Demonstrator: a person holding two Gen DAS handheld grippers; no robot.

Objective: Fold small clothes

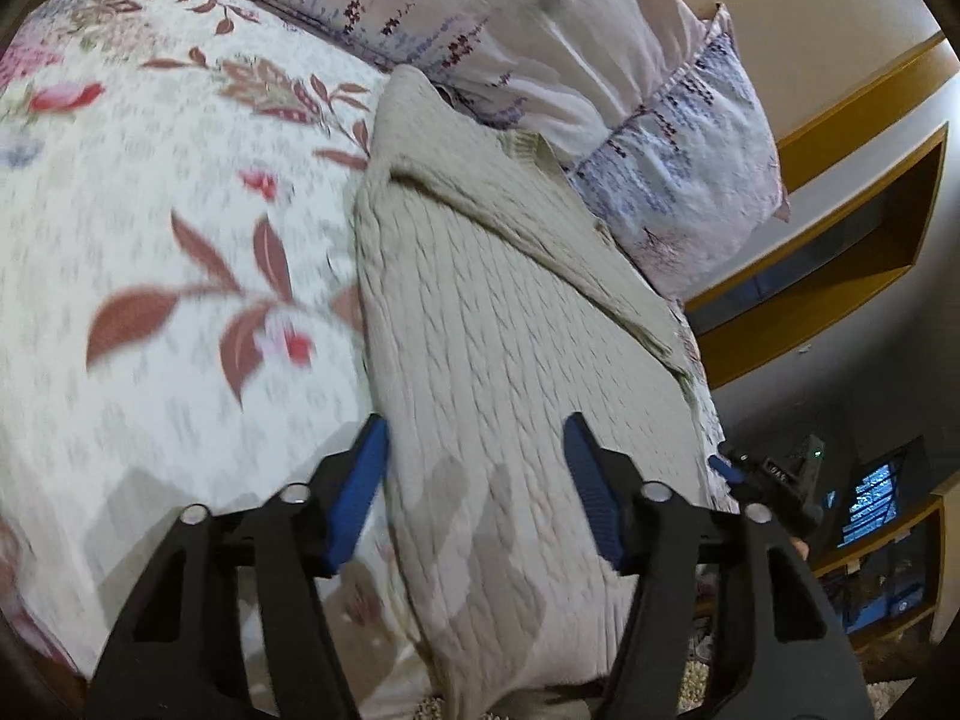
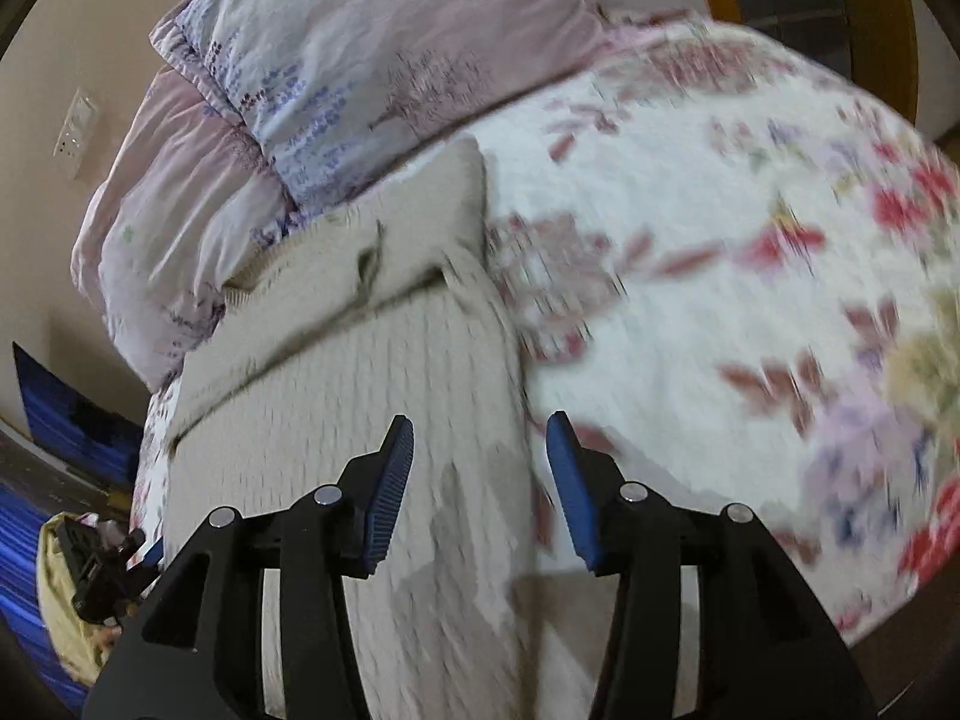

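Knitwear fills the middle of both views: a beige cable-knit sweater [image 1: 510, 324] lies flat on the bed, stretched from the lower centre of the frame up toward the pillows, with a folded part crossing its upper half. Floral bedspread [image 1: 180, 240] spreads out beneath it, leaves and red blossoms smeared by blur across the left of the left wrist view. Up top sits a pale pillow [image 1: 480, 18] printed with purple sprigs, its lower edge meeting the sweater's far end. Left gripper [image 1: 477, 450] hovers low over the sweater's near end, jaws spread, nothing between the blue pads [image 1: 360, 492] but knit fabric seen beyond them; whether they touch the cloth I cannot tell. Right gripper [image 2: 480, 450] hangs over the sweater's right edge in its own view, jaws likewise apart and pinching nothing, one pad over the knit, the other over the bedspread. At the right edge of the left wrist view, the right gripper shows beside the sweater's edge.
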